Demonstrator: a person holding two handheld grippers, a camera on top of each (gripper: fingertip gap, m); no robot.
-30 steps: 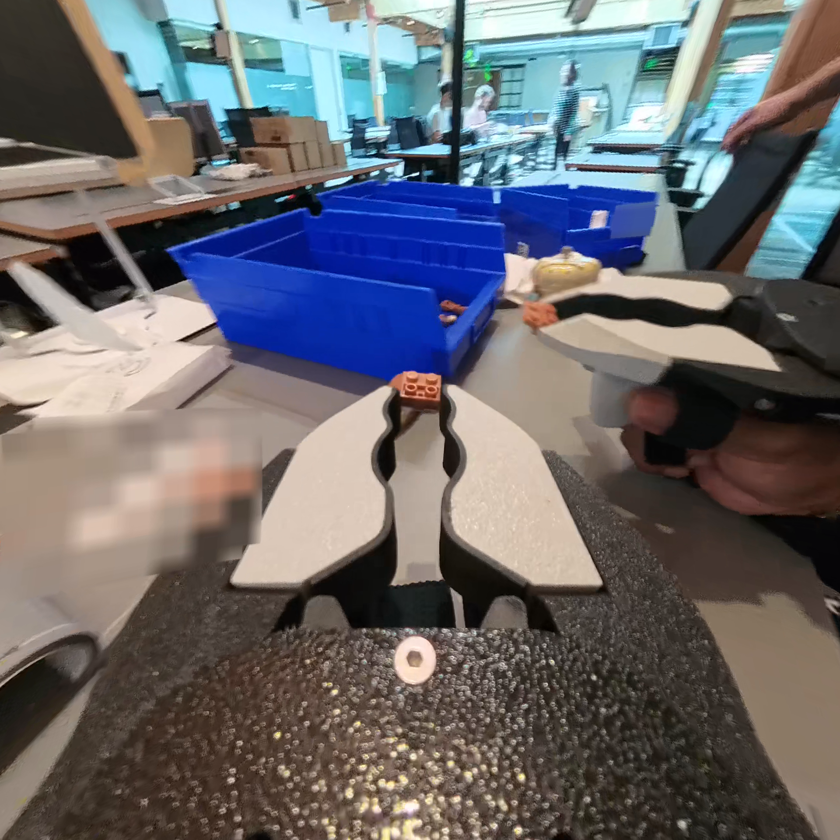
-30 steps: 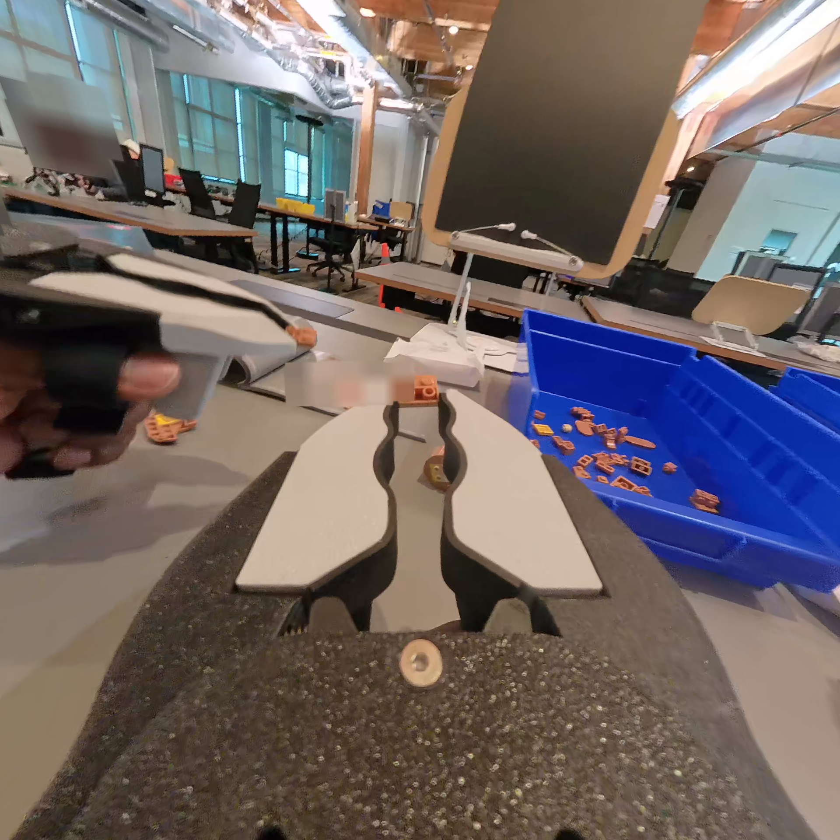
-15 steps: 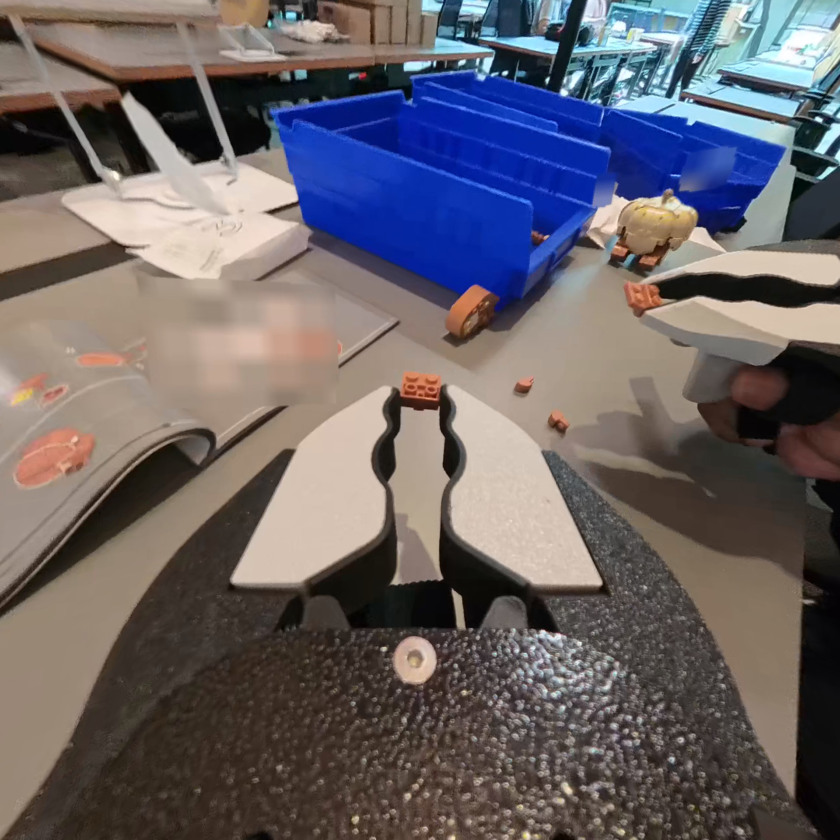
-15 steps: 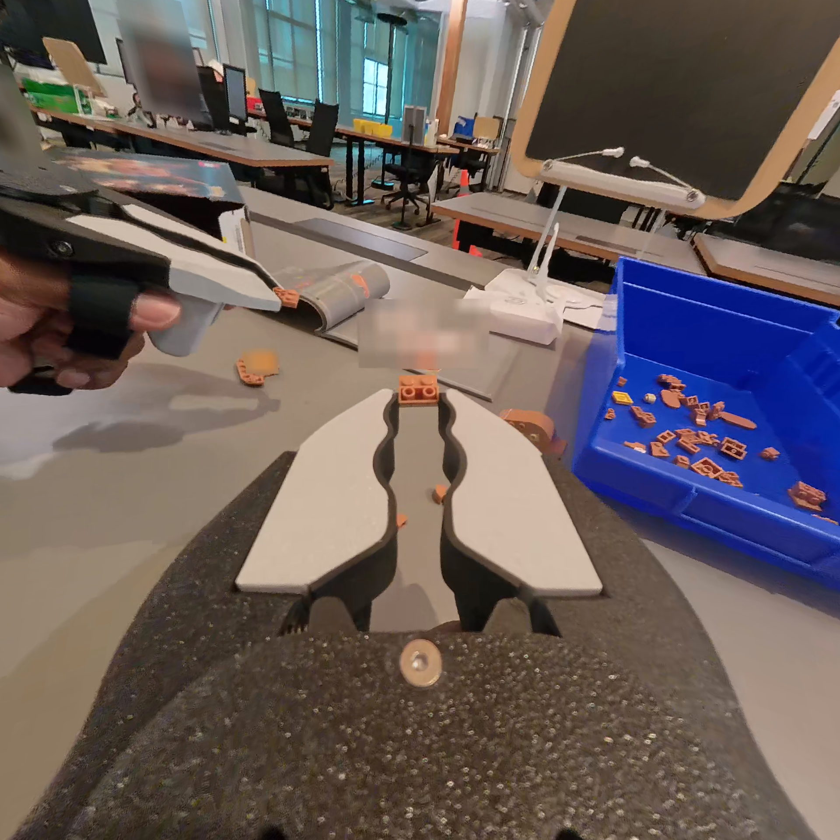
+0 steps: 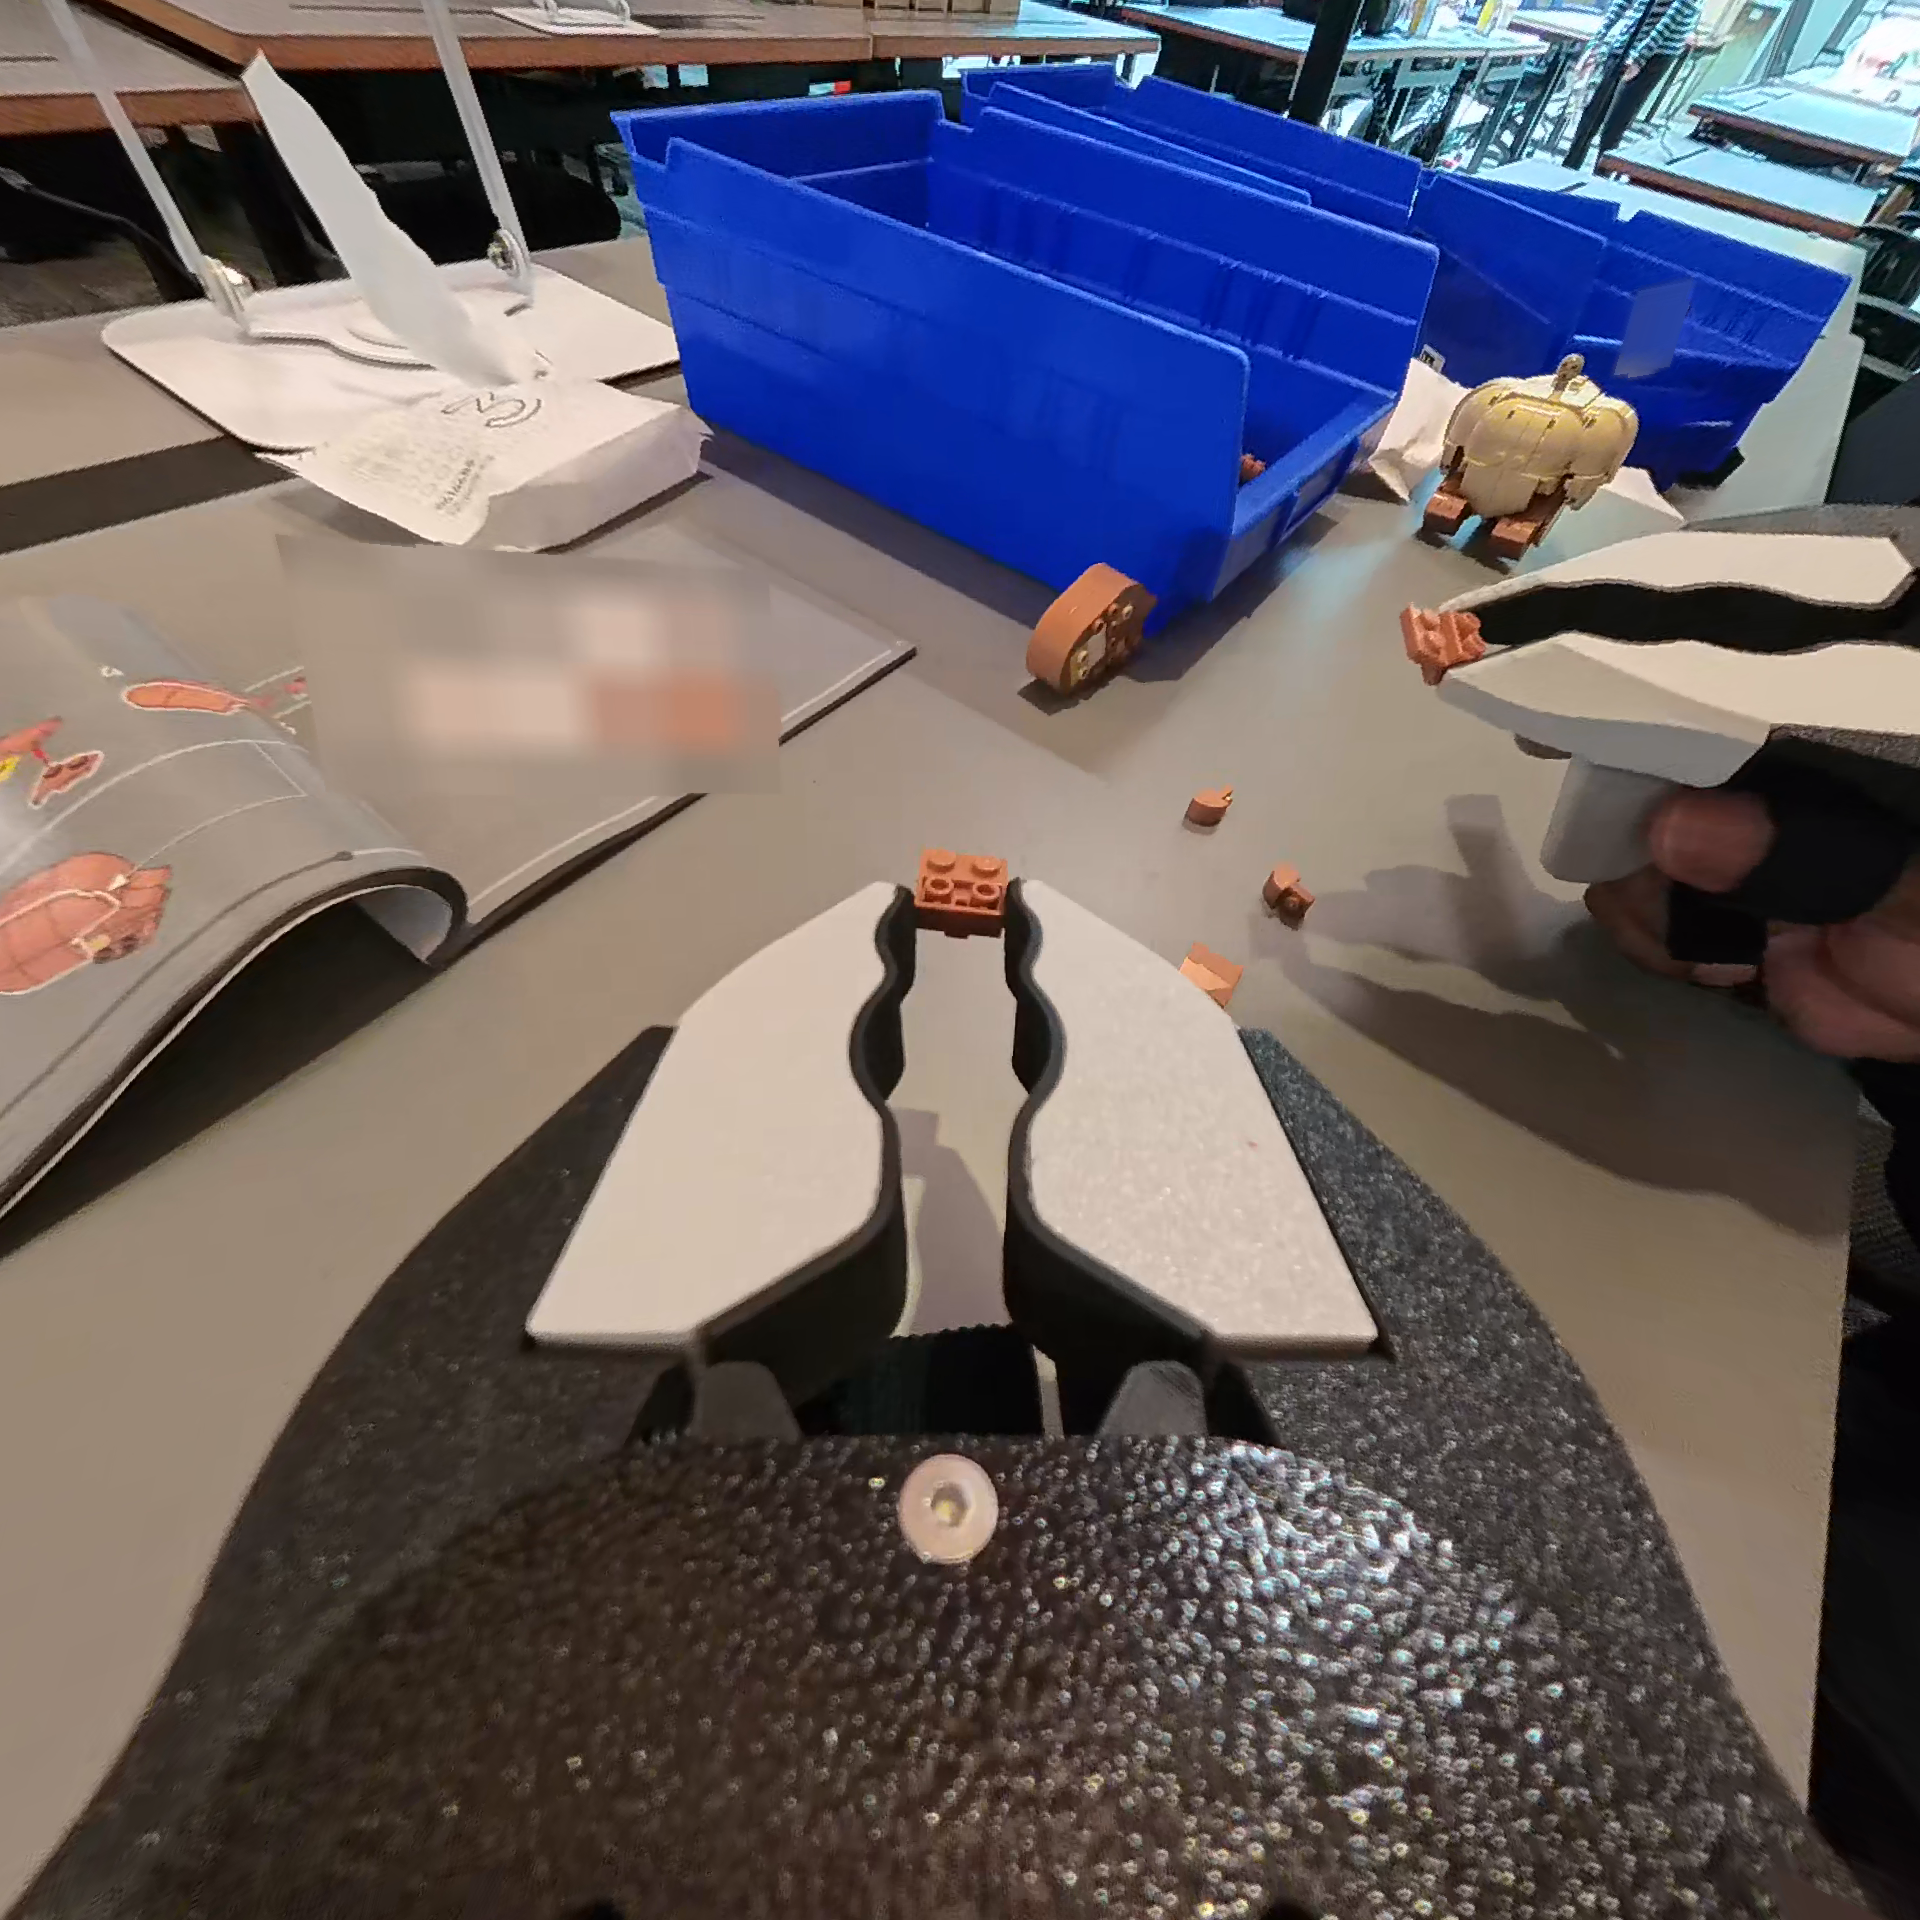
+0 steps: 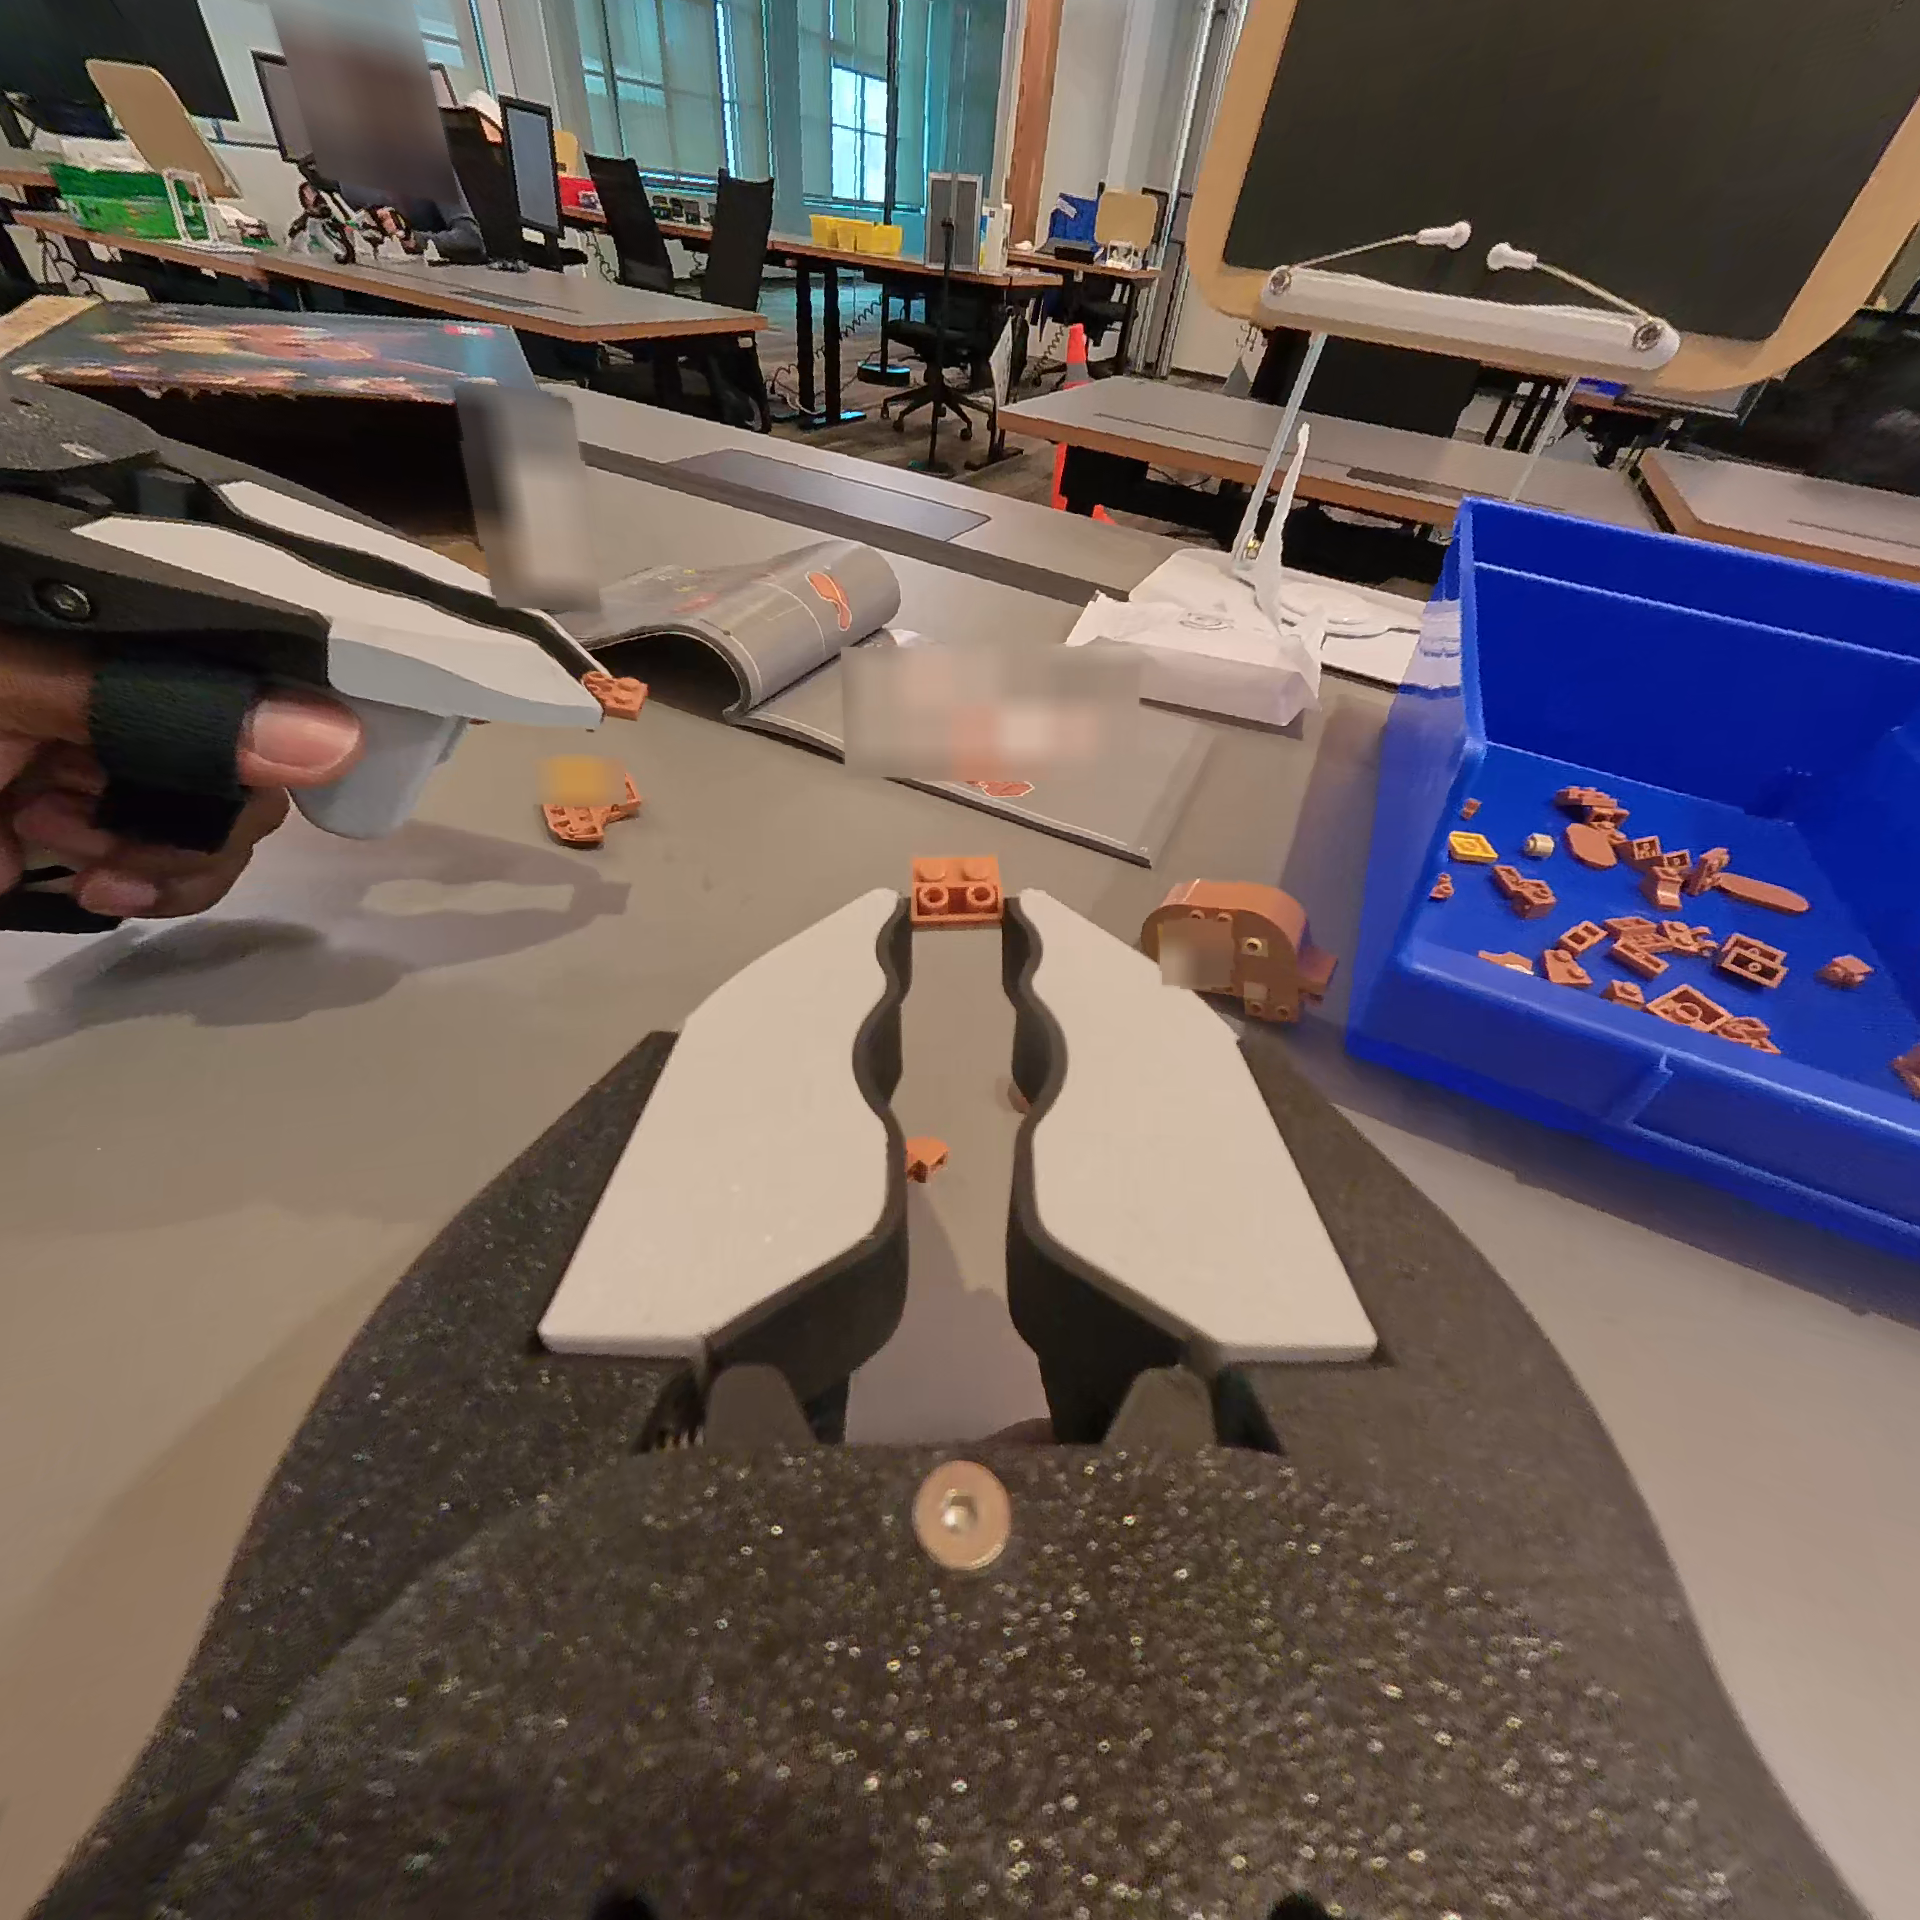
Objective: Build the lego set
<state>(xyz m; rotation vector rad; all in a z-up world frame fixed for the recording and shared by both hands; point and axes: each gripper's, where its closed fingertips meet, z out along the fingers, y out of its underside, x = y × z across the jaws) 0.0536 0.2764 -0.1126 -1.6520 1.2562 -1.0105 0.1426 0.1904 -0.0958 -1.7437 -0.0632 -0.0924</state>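
My left gripper (image 5: 961,902) is shut on a small brown studded brick (image 5: 962,891), held at the fingertips above the grey table (image 5: 623,1039). My right gripper (image 6: 957,902) is shut on a like brown brick (image 6: 957,886), also above the table. Each gripper shows in the other's view: the right one (image 5: 1455,649) at the right edge with its brick (image 5: 1437,639), the left one (image 6: 597,701) at the left with its brick (image 6: 615,693). A rounded brown brick assembly (image 5: 1091,639) leans by the blue bin; it also shows in the right wrist view (image 6: 1236,945).
A blue bin (image 6: 1507,1049) holds several brown pieces (image 6: 1662,925). More blue bins (image 5: 1507,249) stand behind. An open booklet (image 5: 208,831), a white bag (image 5: 499,457), a gold and brown model (image 5: 1538,447), loose brown bits (image 5: 1288,891) and a flat brown assembly (image 6: 587,816) lie on the table. There is about 12 cm between the tips of the two grippers.
Both grippers have tilted down toward the table and kept their bricks. The table, booklet and loose pieces have come into view; the grasps are unchanged.
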